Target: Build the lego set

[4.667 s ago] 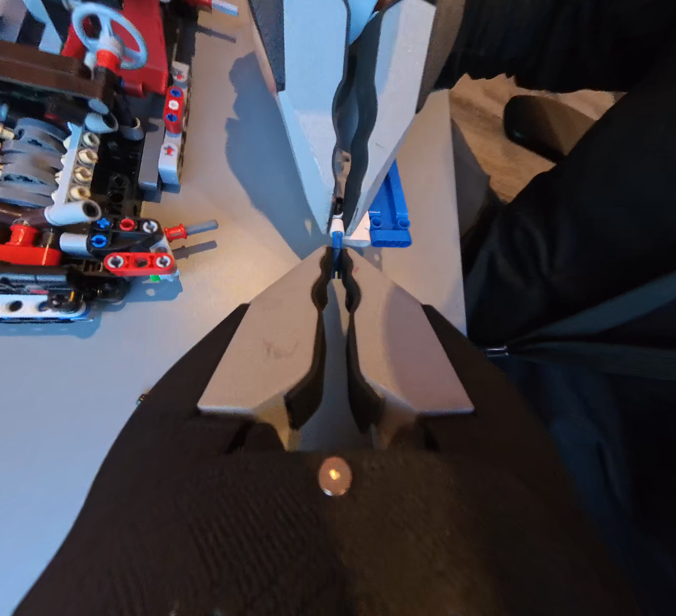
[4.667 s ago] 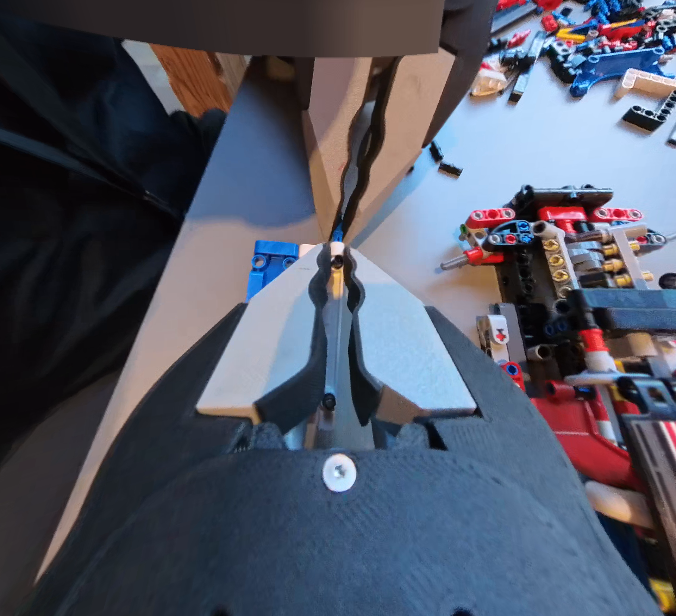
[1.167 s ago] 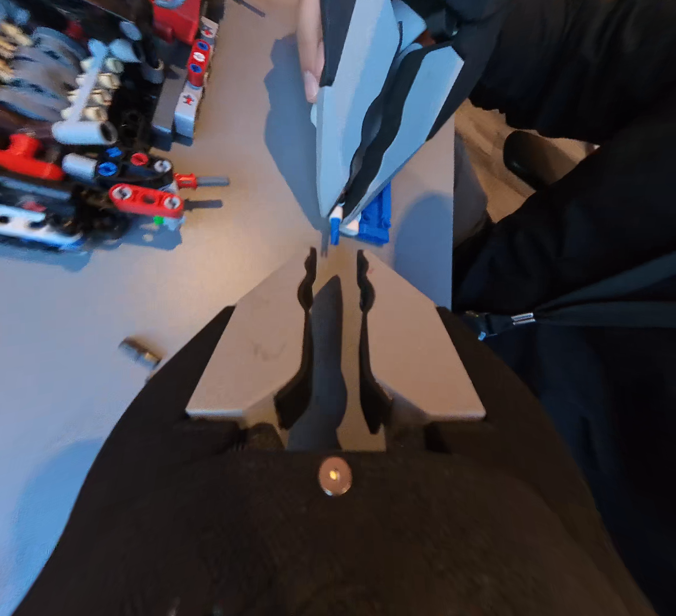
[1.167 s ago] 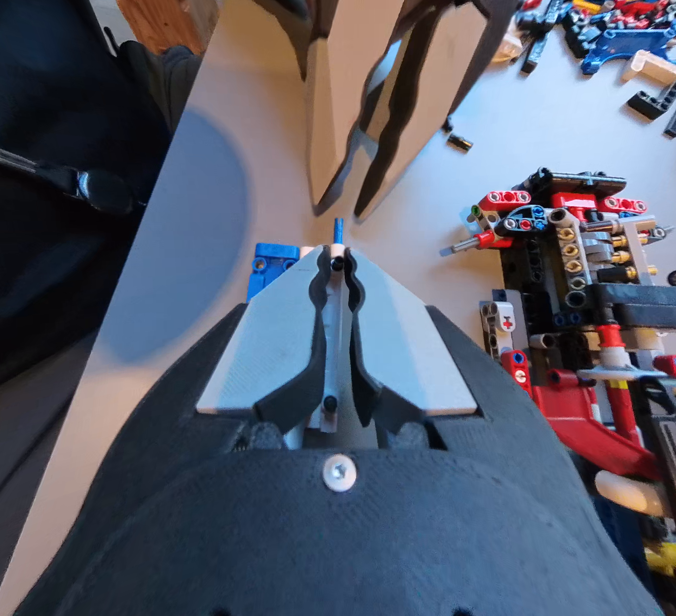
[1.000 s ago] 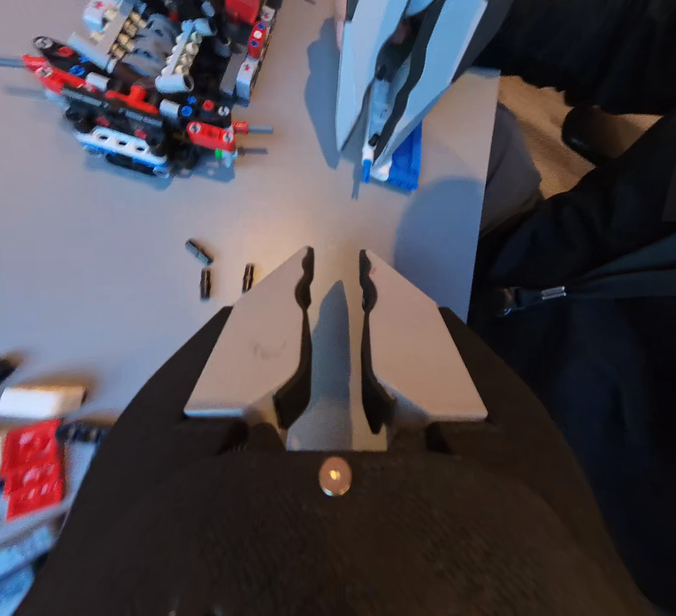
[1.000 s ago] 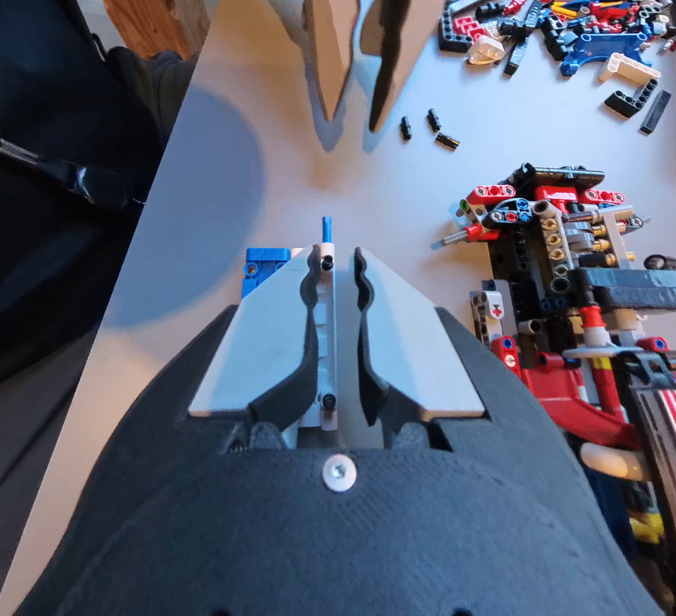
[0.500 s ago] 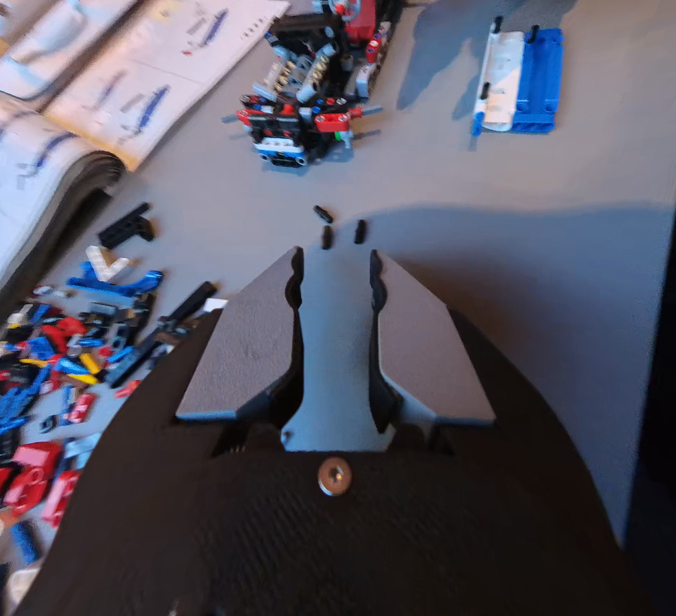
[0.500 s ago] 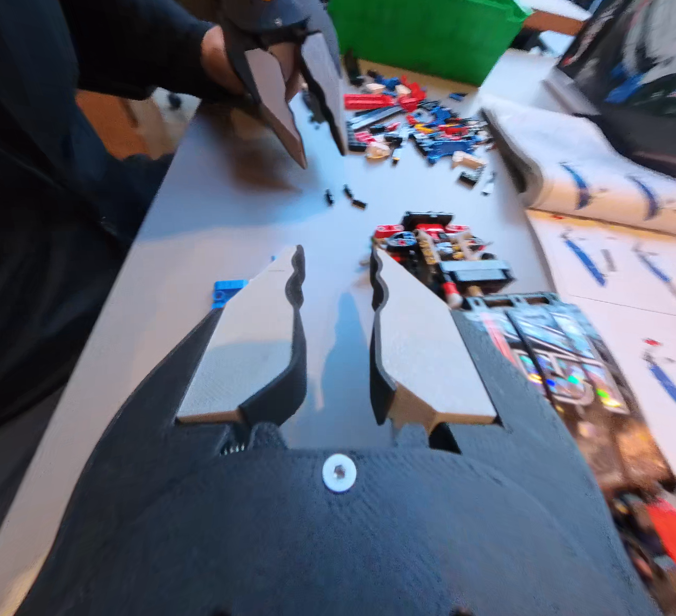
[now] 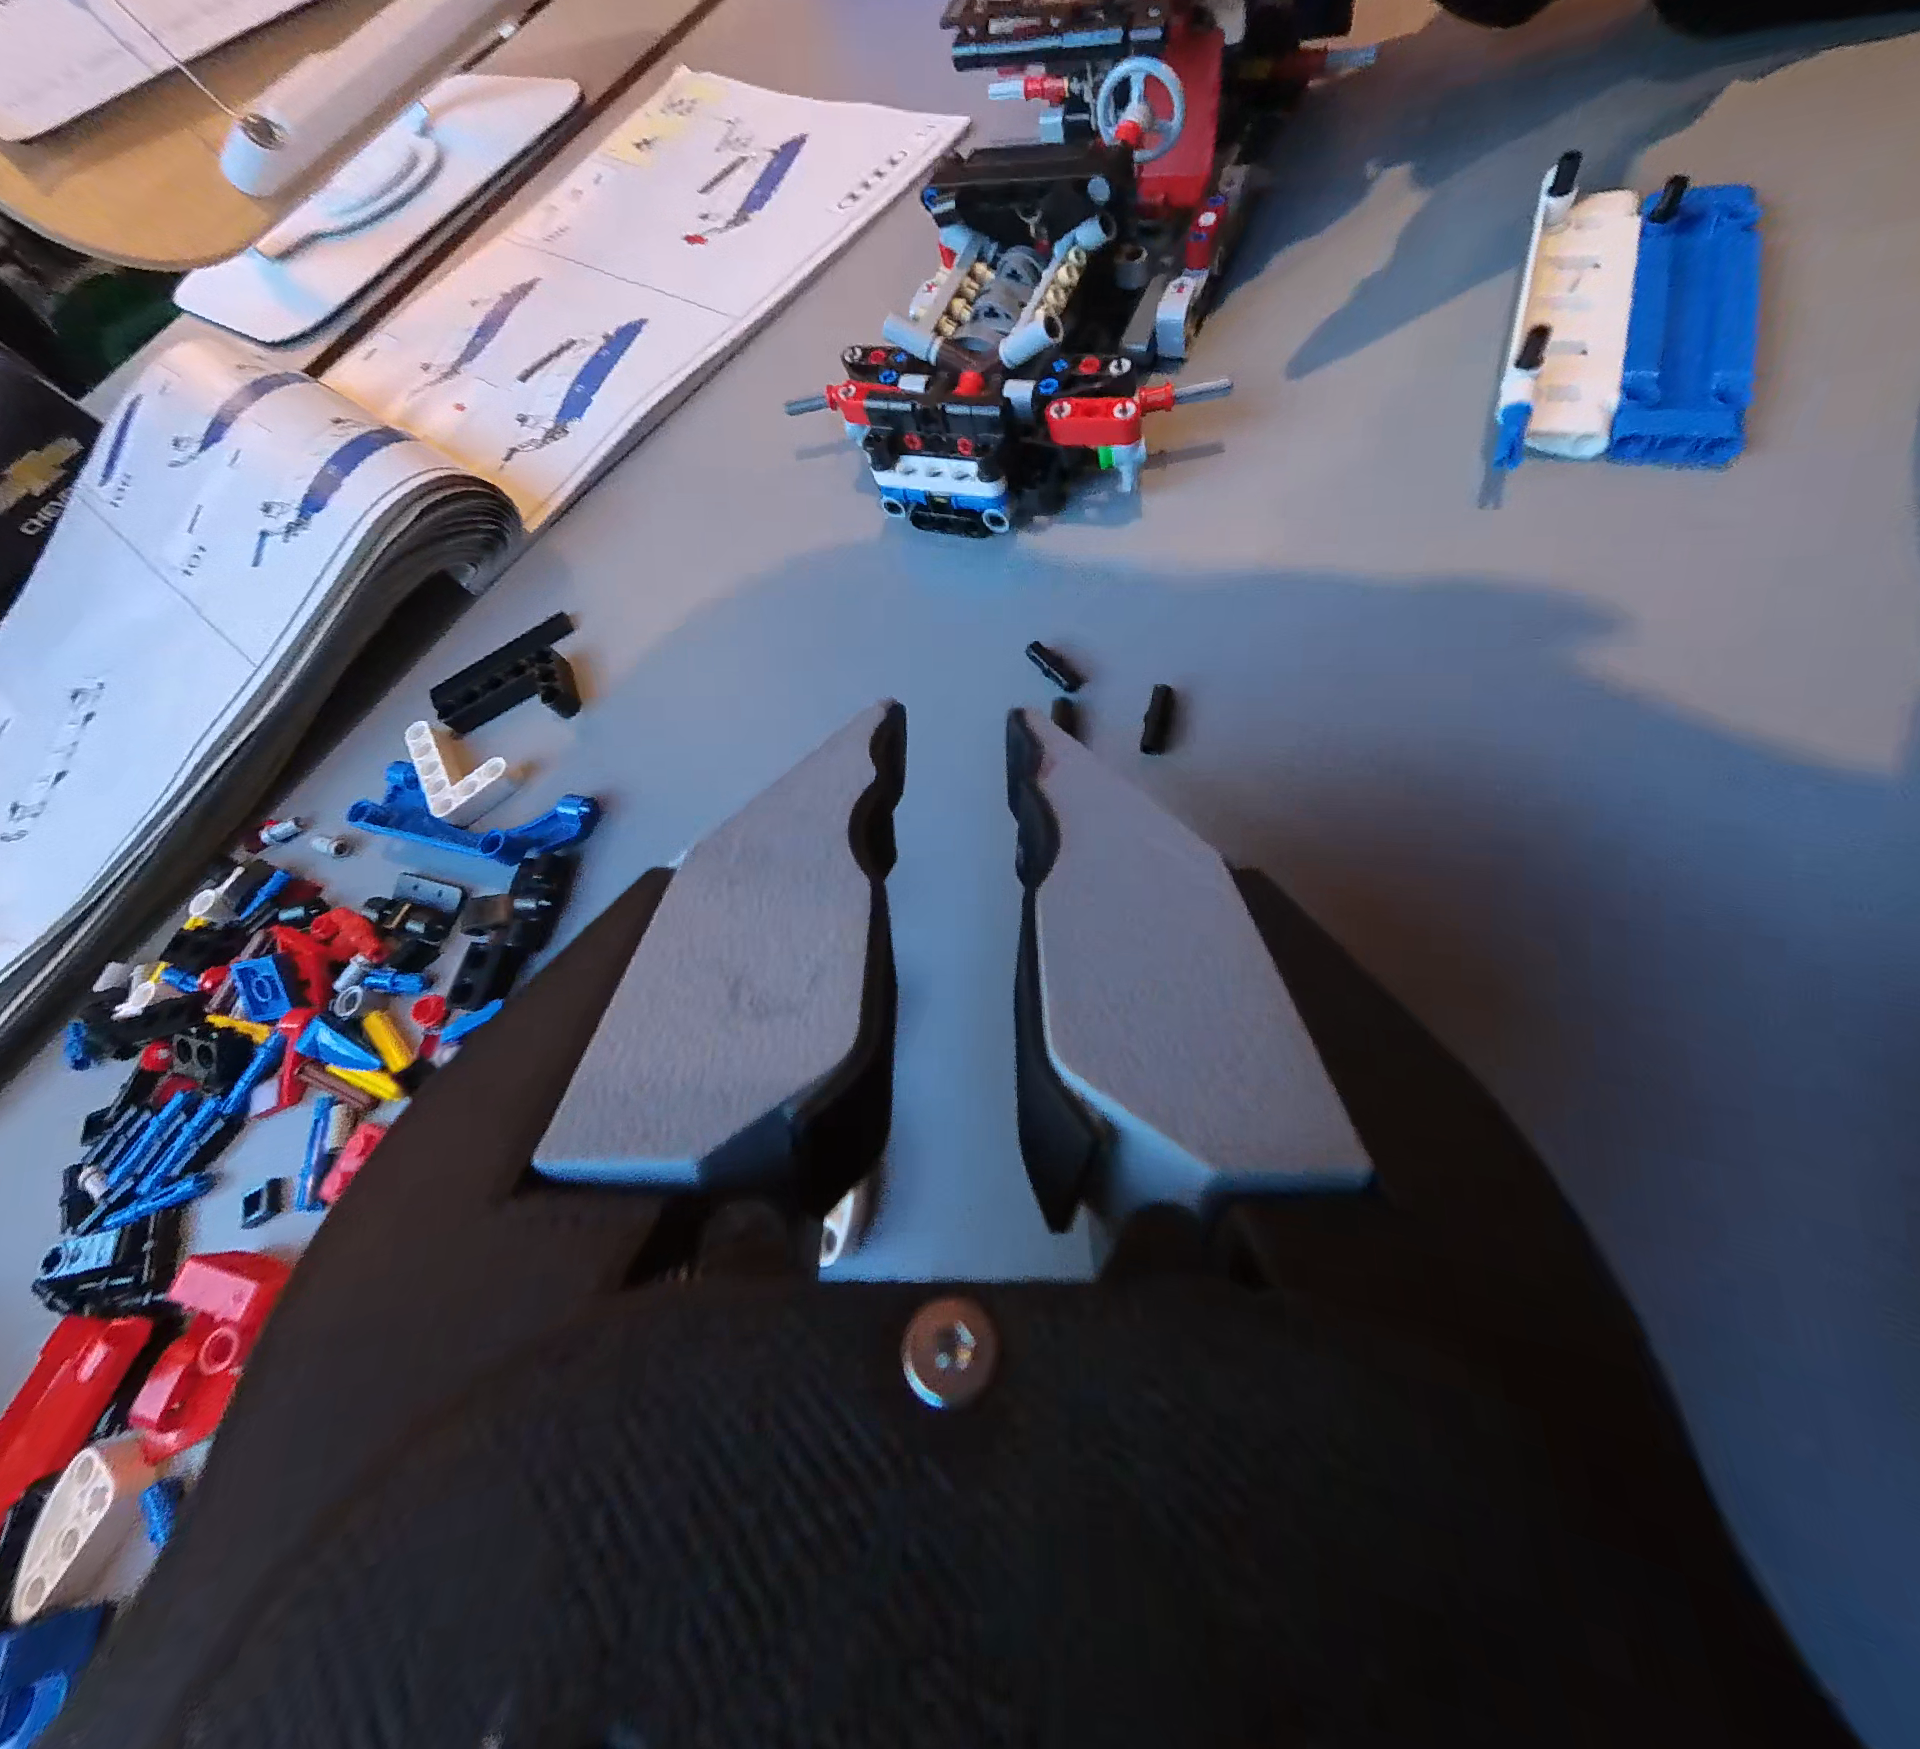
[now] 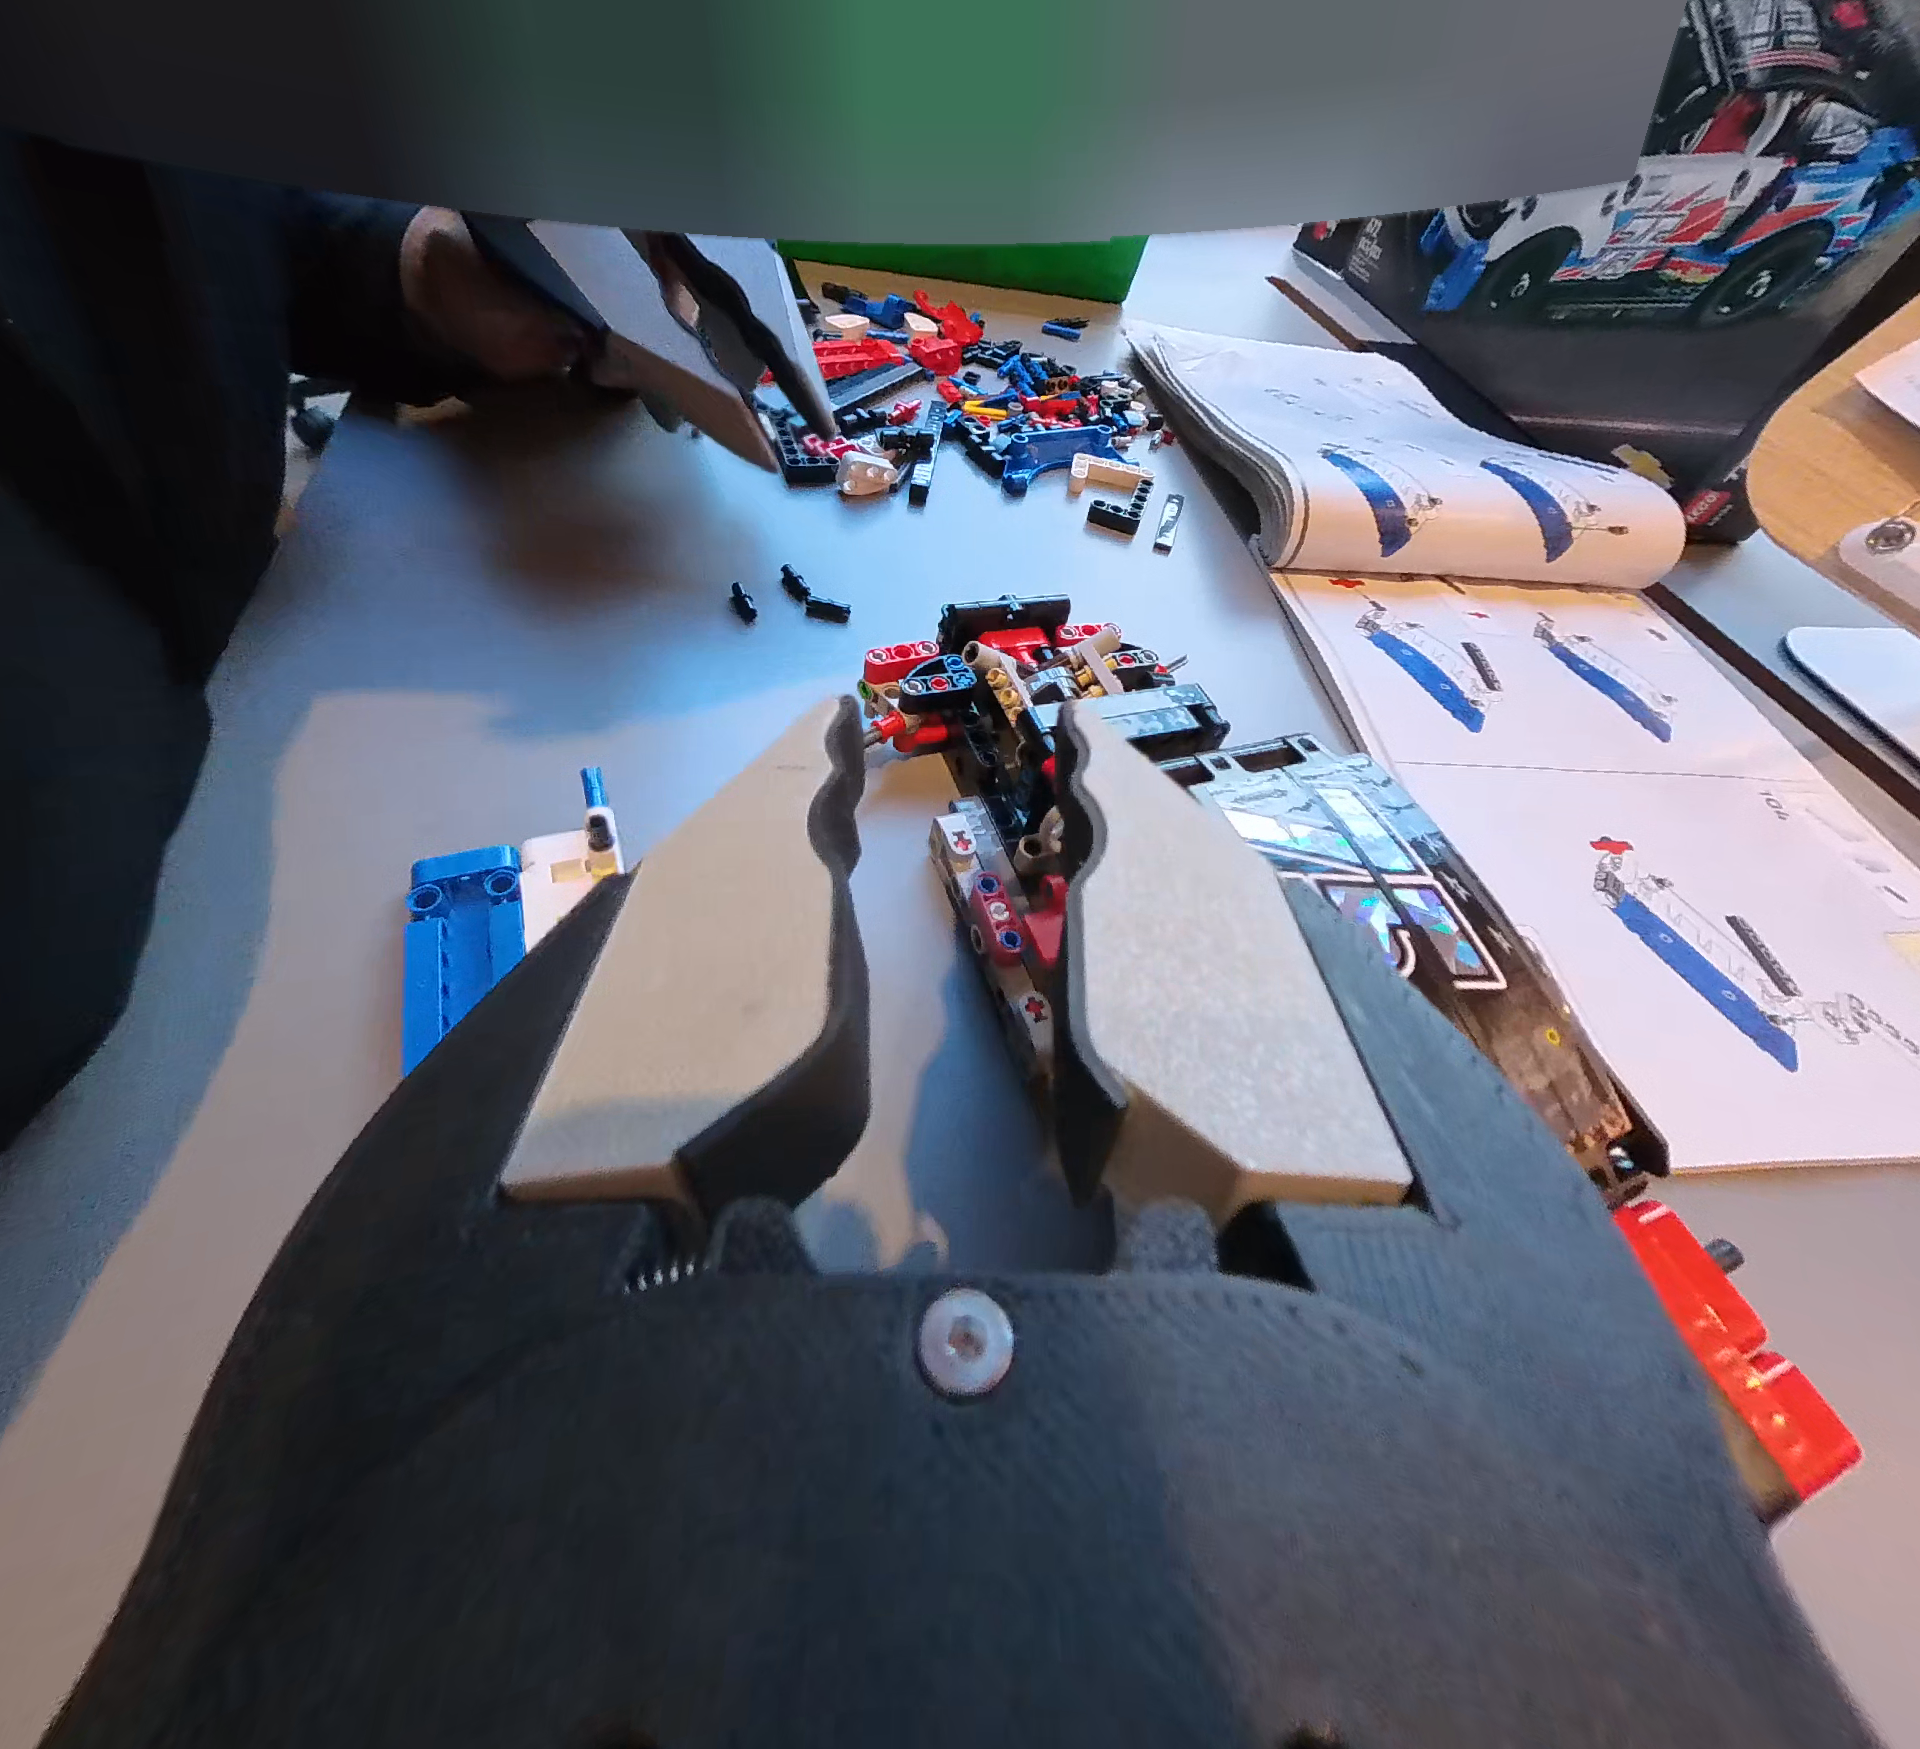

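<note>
The half-built car chassis (image 9: 1049,276) in black, red and grey lies mid-table; it also shows in the right wrist view (image 10: 1029,712). The blue and white panel assembly (image 9: 1631,328) lies flat on the table to its right, and in the right wrist view (image 10: 468,910) at left. My left gripper (image 9: 954,723) is open and empty, hovering just short of three small black pins (image 9: 1153,717). My right gripper (image 10: 956,733) is open and empty above the chassis rear. The left gripper also shows in the right wrist view (image 10: 800,442) near the loose parts pile.
A pile of loose red, blue and black parts (image 9: 239,1003) lies at the left. An open instruction booklet (image 9: 416,369) lies beyond it. The set's box (image 10: 1683,172) stands at the far right. A green bin (image 10: 956,260) stands behind the pile. There is about 15 cm between the tips of the two grippers.
Both grippers opened and pulled apart. The right one set the blue and white panel assembly down on the table and rose. The left one swung back toward the loose parts.
</note>
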`<state>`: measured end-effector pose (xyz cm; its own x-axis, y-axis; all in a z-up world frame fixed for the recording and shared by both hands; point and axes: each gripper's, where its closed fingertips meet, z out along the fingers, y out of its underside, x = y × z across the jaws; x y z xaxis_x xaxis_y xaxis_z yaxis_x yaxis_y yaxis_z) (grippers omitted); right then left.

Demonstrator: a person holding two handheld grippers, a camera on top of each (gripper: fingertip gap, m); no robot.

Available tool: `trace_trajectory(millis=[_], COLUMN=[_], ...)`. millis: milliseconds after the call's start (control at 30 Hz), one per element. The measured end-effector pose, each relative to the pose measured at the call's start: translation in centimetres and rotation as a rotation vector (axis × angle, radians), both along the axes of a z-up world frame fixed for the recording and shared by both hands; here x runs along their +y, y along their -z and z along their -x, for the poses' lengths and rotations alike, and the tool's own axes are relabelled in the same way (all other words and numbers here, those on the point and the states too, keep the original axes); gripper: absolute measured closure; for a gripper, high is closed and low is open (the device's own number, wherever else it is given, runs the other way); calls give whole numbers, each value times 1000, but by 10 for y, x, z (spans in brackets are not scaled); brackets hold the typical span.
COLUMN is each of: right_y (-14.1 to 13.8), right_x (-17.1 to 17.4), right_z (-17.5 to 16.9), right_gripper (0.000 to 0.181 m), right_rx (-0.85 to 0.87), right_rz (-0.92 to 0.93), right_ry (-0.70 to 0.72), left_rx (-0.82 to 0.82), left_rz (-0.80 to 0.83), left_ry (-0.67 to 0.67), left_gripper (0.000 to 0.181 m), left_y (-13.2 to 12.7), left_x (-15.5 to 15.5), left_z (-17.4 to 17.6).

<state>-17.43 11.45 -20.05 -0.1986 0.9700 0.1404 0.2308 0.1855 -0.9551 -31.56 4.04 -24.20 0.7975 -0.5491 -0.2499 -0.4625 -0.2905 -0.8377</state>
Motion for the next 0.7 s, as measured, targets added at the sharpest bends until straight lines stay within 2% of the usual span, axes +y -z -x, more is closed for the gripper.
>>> trace_trajectory(millis=[200,433,700], right_y=[3,1,-11], right_x=[-7,-23,-20], right_z=[4,6,-1], right_gripper=[150,153,153], right_rx=[-23,-26,11], right_rz=[-10,-69,-29], right_ry=[-26,-48,-29], left_rx=[42,47,38], left_rz=[90,140,269], left_ry=[19,106,170], left_gripper=[151,159,161], left_y=[16,22,36], left_x=[1,-8,-17], left_z=[-4,-21,-40])
